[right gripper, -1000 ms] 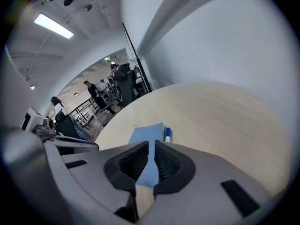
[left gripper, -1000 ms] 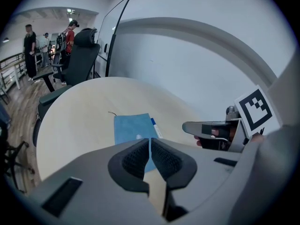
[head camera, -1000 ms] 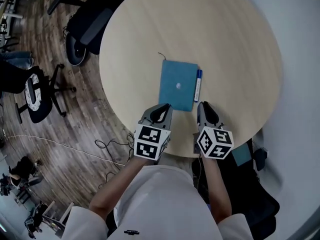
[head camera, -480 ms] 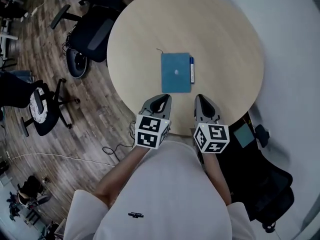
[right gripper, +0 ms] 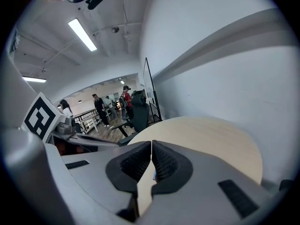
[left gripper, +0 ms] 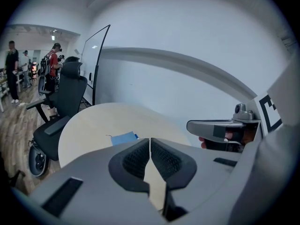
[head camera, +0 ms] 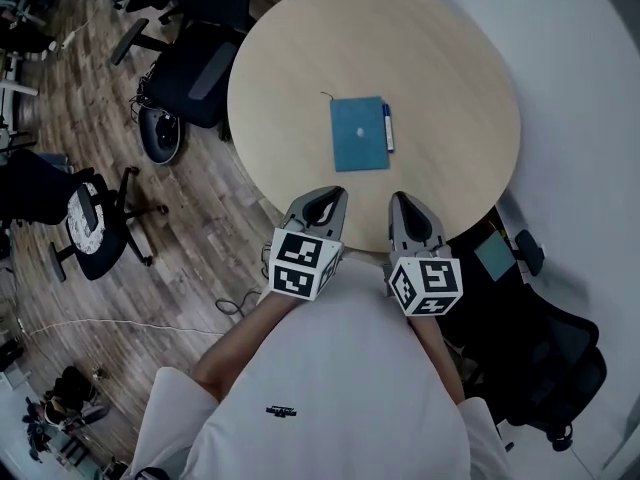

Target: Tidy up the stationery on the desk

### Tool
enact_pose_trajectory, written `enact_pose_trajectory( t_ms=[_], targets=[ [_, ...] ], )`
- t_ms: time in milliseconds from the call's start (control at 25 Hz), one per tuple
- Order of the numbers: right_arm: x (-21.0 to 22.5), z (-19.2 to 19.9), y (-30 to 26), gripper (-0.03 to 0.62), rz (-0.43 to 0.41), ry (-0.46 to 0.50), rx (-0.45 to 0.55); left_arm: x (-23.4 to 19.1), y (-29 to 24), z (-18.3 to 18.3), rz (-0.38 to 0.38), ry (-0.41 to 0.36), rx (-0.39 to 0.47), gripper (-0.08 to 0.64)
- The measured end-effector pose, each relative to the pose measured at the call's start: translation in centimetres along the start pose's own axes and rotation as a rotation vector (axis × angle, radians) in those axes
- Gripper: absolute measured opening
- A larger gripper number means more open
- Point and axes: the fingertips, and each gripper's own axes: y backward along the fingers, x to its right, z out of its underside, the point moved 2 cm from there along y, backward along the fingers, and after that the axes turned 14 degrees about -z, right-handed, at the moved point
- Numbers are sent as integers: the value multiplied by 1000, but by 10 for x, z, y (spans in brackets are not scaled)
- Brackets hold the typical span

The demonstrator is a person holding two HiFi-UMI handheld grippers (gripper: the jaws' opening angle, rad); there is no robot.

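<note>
Left gripper view: notebook (left gripper: 124, 138) half hidden

Left gripper (left gripper: 150, 142): grey body, black ribbed pads pressed together at the tips, nothing between them. Beyond the jaws, a round pale wooden table (left gripper: 98, 121) with a flat blue notebook (left gripper: 124, 138) lying on it, thin dark cord trailing from its left corner; its near edge is hidden behind the gripper body. At right, the right gripper (left gripper: 201, 127) is seen side-on at about the same height, its black-and-white marker cube (left gripper: 268, 112) at frame edge. Left of the table, a black high-backed office chair (left gripper: 61, 104) on wood-plank floor (left gripper: 14, 125). Tall framed panel (left gripper: 96, 64) leans against the white wall. Several people (left gripper: 51, 64) stand far back at left.
</note>
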Motion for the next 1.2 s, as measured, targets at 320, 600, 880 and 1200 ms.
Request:
enact_pose_trajectory(
  t_ms=[320,600,880,1200],
  targets=[
    [-25,25,8,35,22,3,-17,0,20,11,8,-41,24,28],
    [-30,26,7,35,21,2,-12,7,21,16,26,-54,17,28],
    [-33,28,5,35,28,7,-23,4,23,19,26,-52,10,28],
    [-35,34,-2,35,59,-1,-34,-9,27,25,31,-47,4,28]
  ],
)
